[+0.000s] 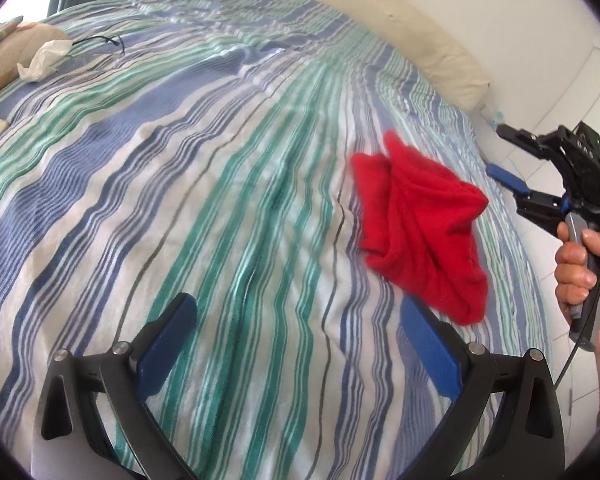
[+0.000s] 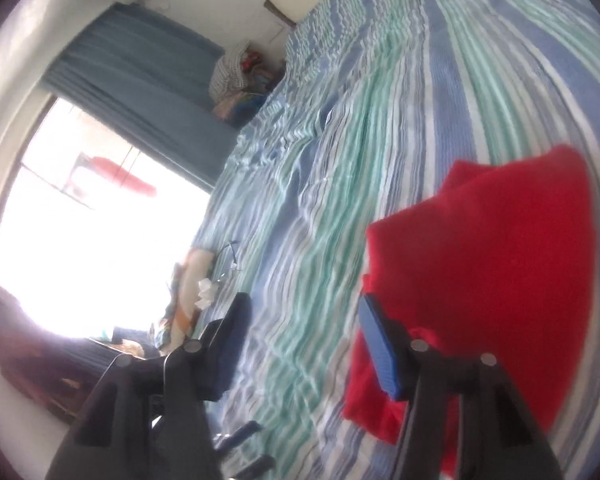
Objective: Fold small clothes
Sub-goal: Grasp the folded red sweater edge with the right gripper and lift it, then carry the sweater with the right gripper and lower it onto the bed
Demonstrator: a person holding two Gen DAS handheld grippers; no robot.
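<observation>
On the striped bed (image 1: 180,184), both claws (image 1: 296,344) (image 2: 304,344) are hanging released; be gripping the red cloth (image 1: 420,232) by its corners.

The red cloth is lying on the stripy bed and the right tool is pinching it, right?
Not quite. The red cloth does lie on the stripy bed, but the right tool is not pinching it. The left wrist view shows that tool open and off to the side, with nothing between its fingers.
</observation>
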